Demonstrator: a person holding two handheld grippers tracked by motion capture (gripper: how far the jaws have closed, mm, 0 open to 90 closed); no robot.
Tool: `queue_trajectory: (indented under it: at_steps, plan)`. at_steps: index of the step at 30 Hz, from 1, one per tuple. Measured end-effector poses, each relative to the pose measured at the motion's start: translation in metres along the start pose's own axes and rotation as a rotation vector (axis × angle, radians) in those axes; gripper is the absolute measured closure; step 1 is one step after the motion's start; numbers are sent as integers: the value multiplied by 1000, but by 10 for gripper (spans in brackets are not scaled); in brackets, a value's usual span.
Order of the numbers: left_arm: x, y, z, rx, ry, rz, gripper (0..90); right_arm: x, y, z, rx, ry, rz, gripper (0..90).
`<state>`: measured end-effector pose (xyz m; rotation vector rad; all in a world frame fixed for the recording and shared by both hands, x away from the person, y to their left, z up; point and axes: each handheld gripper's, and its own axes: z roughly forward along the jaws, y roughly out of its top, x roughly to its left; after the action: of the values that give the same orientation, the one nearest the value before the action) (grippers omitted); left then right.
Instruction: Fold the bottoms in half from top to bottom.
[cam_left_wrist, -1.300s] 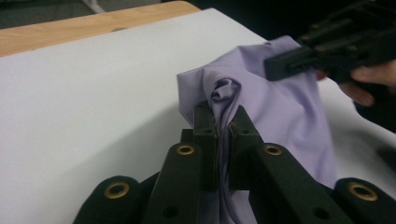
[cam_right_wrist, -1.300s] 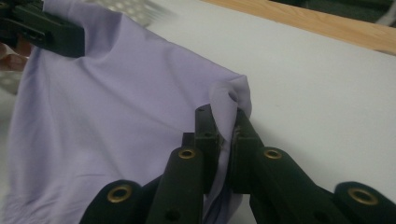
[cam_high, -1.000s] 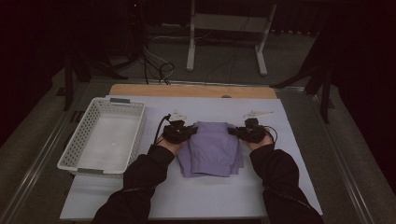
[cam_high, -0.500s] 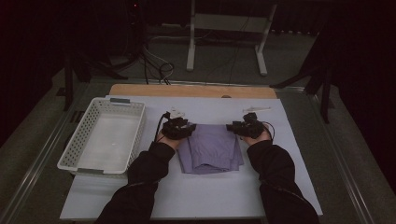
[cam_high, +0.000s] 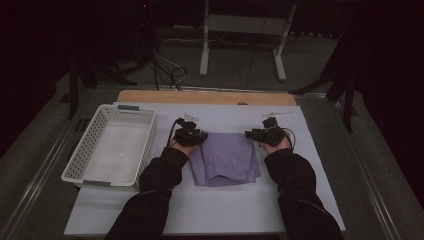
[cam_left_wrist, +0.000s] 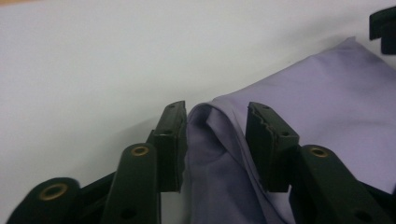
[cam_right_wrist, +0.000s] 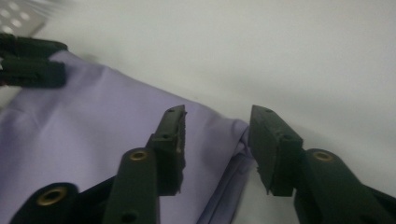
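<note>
Both forearms reach forward over the white table (cam_high: 210, 210), hands level. The left gripper (cam_high: 191, 136) sits at the far left corner of the folded purple cloth (cam_high: 226, 159), the right gripper (cam_high: 265, 134) at the far right corner. Each gripper's jaws, just closing, stand spread around a cloth corner without pressing it. No writing is legible.

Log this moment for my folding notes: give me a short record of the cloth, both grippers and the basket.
cloth: folded purple cloth, flat on the white table
left gripper: jaws apart astride the cloth's far left corner, just been closing, not pressing yet
right gripper: jaws apart astride the far right corner, just been closing, not pressing yet
basket: white basket left of the cloth, nothing in it
cloth touching basket: no
</note>
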<state>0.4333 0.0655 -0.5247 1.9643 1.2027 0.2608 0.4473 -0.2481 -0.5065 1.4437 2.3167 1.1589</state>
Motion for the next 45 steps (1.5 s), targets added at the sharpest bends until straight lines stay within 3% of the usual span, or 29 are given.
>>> queue_trajectory:
  at_steps: [4, 6, 11, 14, 18, 29, 36, 40, 43, 45]
  plan:
    - [6, -2, 1, 19, -1, -11, 707, -2, -2, 8, 26, 2, 26, 616]
    - [8, -3, 2, 29, -1, -16, 763, -2, -2, 11, 32, 16, 50, 689]
    - [10, -4, 4, 36, -14, -33, 858, -2, -3, 18, 72, -29, 37, 824]
    - [9, -4, 7, 53, -26, -27, 891, -2, -3, 17, 67, -37, 21, 895]
    - [9, -4, 8, 49, -25, -17, 900, 0, -2, 14, 51, -45, 1, 900]
    - [11, 2, 9, 25, -13, 4, 900, 2, 4, 10, 12, -130, -30, 900]
    - [11, -1, 15, 62, -5, 20, 899, 0, -2, 23, 61, -157, -18, 900]
    - [10, 0, 15, 72, 0, 36, 891, -1, -1, 25, 60, -158, 8, 890]
    - [8, 1, 8, 45, -8, 40, 798, 3, 1, 19, 59, -170, -3, 817]
    - [6, 2, 2, 28, -34, 45, 725, 5, 2, 11, 41, -146, 5, 739]
